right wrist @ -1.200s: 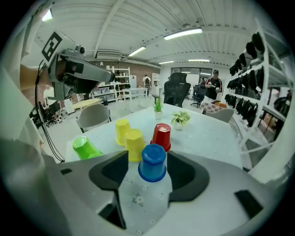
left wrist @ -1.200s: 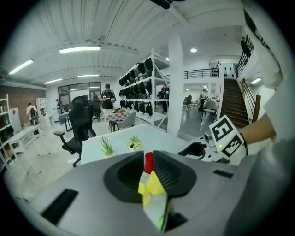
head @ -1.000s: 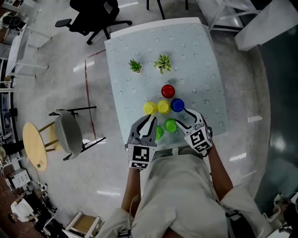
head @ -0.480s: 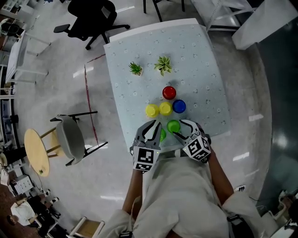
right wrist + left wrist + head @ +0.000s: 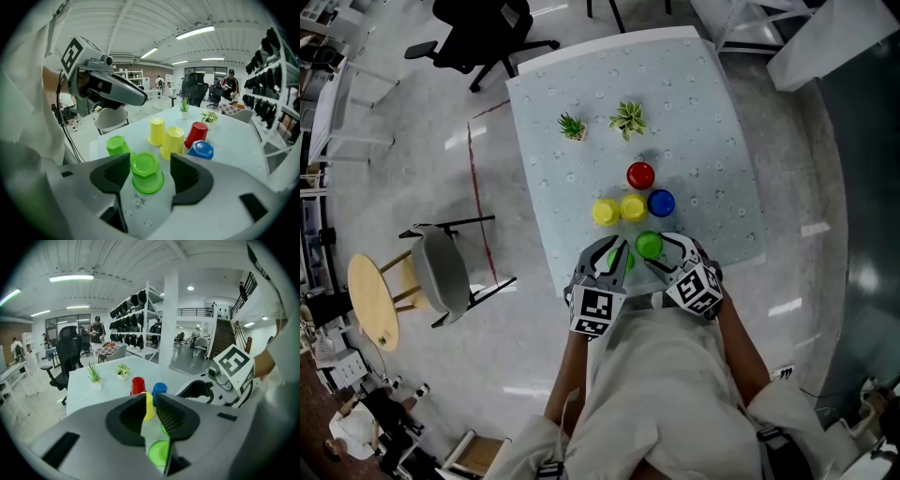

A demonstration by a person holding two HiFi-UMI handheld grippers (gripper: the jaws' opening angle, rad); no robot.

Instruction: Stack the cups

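The right gripper (image 5: 147,165) has its jaws spread and they have just been opening wider. A green cup (image 5: 146,174) stands upside down on the table (image 5: 234,136) between them, unsqueezed and nearer the left jaw. A second green cup (image 5: 117,145) sits just beyond that left jaw. Ahead of the tips stand two yellow cups (image 5: 157,131), with a red cup (image 5: 197,135) and a blue cup (image 5: 201,150) ahead to the right. The left gripper (image 5: 151,401) has its jaws pressed together on nothing, and the second green cup lies just under its tips.
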